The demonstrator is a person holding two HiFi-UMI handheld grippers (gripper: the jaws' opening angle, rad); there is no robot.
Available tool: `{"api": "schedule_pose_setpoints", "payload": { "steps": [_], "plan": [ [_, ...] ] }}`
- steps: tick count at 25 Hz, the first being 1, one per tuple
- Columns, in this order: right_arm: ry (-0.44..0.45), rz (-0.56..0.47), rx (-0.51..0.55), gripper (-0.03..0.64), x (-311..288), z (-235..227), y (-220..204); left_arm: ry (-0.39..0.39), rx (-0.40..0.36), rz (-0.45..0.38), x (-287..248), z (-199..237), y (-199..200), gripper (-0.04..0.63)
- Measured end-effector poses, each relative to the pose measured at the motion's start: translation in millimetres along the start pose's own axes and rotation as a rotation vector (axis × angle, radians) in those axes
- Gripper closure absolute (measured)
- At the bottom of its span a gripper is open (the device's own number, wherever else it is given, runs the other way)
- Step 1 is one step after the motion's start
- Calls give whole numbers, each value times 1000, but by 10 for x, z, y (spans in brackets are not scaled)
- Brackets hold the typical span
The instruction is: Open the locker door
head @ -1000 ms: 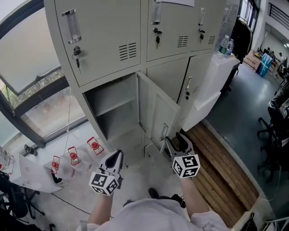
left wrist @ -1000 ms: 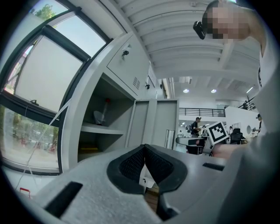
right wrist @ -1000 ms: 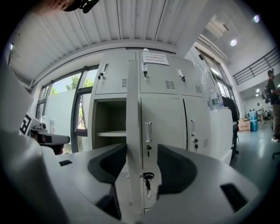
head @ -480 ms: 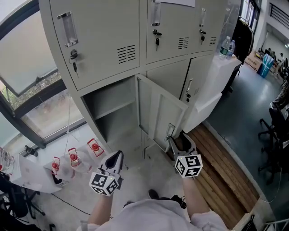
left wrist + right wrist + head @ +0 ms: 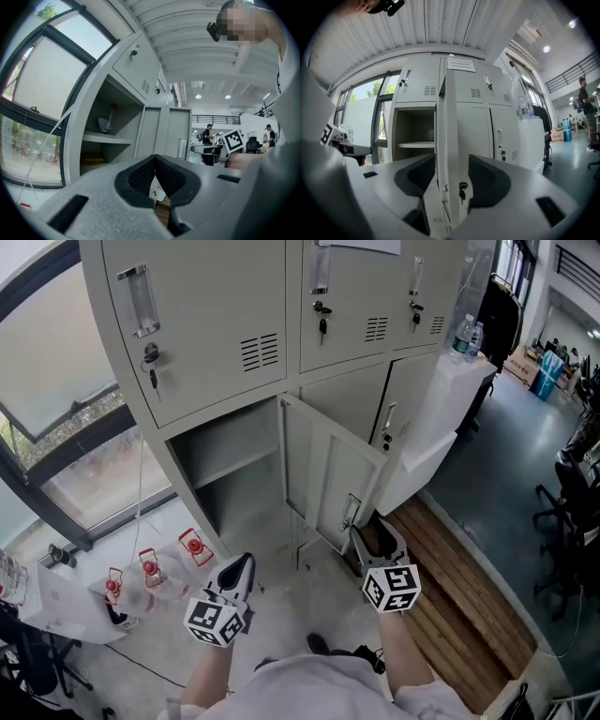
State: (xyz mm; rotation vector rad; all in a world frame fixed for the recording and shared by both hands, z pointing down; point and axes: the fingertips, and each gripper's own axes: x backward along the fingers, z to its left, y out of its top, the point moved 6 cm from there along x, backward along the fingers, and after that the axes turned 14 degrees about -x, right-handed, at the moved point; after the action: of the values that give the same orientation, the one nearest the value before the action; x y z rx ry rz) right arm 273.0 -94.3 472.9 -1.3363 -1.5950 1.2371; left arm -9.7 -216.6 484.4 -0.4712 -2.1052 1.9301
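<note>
The grey locker bank fills the top of the head view. Its lower left door [image 5: 323, 474] stands swung out, baring an inner shelf [image 5: 234, 463]. My right gripper [image 5: 377, 538] hovers at the door's free edge, just below the handle and lock [image 5: 349, 512]. In the right gripper view the gripper [image 5: 451, 176] is open, its jaws straddling the door's edge [image 5: 449, 140], with a key [image 5: 462, 190] hanging in the lock. My left gripper [image 5: 236, 576] is low and left of the door, shut on nothing; its pads [image 5: 143, 174] meet in the left gripper view.
A white table [image 5: 66, 601] with red-capped items [image 5: 150, 566] stands at the lower left by the window. A wooden platform [image 5: 459, 587] lies on the floor at the right. A white cabinet [image 5: 450, 399] topped with bottles [image 5: 469, 334] adjoins the lockers. Office chairs [image 5: 572, 512] stand far right.
The locker door has swung a little further out, and my right gripper has shifted slightly right along with its edge. The left gripper has stayed put.
</note>
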Motion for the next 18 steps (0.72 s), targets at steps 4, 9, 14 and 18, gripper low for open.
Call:
{"api": "schedule_pose_setpoints", "payload": {
  "steps": [4,9,14,18],
  "plan": [
    [2,-8,3,408,98,61,11,-6,0,-1,32,-18,-1,591],
    [45,-4,-6,420,206,244,-3,-1,2,1,127,-29,-10,591],
    [107,4,6,488,243,529,-70,23,2,4,294,-4,-13,591],
    [184,13,14,589,187,745,-112,58,2,10,456,48,-34,591]
  ]
}}
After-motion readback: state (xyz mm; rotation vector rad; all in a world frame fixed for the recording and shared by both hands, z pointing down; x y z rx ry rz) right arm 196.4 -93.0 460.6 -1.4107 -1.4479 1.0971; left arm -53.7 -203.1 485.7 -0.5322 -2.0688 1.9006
